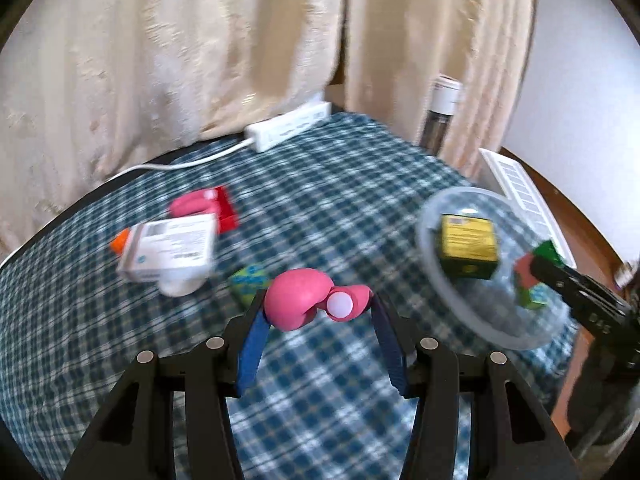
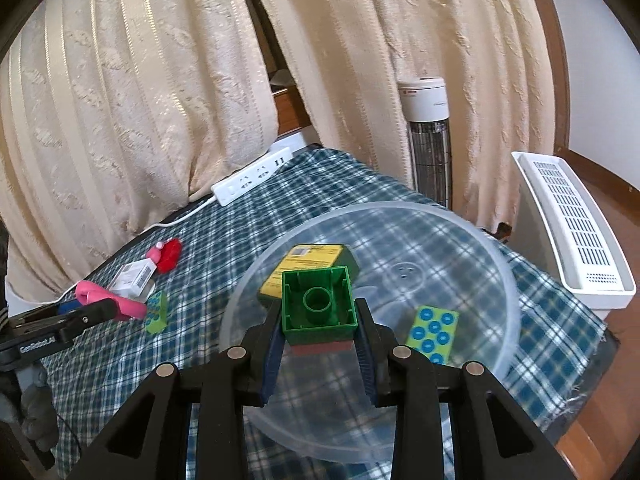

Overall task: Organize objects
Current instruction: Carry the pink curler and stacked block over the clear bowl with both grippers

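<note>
My left gripper is shut on a pink toy with a white round end, held above the checked tablecloth. The same pink toy shows at the left of the right wrist view. My right gripper is shut on a green brick with a red brick stuck under it, held over a clear round tray. In the tray lie a yellow box and a green brick with blue dots.
On the cloth at left lie a white box, a red and pink toy, an orange piece and a dotted brick. A power strip lies by the curtain. A white slatted appliance and a tower fan stand beyond the table.
</note>
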A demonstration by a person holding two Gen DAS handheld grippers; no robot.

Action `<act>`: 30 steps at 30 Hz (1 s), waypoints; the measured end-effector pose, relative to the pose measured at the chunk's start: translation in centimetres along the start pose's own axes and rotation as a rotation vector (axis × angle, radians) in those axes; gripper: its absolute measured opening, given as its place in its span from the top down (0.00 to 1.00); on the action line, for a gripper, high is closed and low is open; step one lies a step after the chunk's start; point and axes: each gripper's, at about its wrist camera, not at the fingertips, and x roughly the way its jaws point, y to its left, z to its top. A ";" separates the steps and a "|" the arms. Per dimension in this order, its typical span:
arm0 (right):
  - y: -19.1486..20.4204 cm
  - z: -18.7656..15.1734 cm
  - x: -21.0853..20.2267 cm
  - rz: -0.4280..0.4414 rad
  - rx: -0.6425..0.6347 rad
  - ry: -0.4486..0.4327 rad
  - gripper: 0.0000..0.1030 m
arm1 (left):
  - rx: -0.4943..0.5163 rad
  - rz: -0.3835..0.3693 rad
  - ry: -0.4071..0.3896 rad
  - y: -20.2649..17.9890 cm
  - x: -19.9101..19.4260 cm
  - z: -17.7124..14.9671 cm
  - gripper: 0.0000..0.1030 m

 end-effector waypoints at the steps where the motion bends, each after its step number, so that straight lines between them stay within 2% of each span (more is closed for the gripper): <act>1: -0.2 0.0 -0.1 -0.002 0.002 -0.002 0.66 | 0.013 -0.015 0.001 -0.7 0.1 0.2 0.49; 16: -3.3 0.2 -0.5 -0.027 0.053 -0.009 0.66 | 0.149 -0.213 0.047 -9.3 1.6 1.6 0.49; 24: -4.4 0.3 -0.3 -0.025 0.074 -0.006 0.66 | 0.181 -0.295 0.092 -12.0 3.1 1.5 0.49; 30: -4.9 0.3 -0.2 -0.025 0.085 -0.003 0.66 | 0.197 -0.316 0.131 -13.1 4.5 1.1 0.49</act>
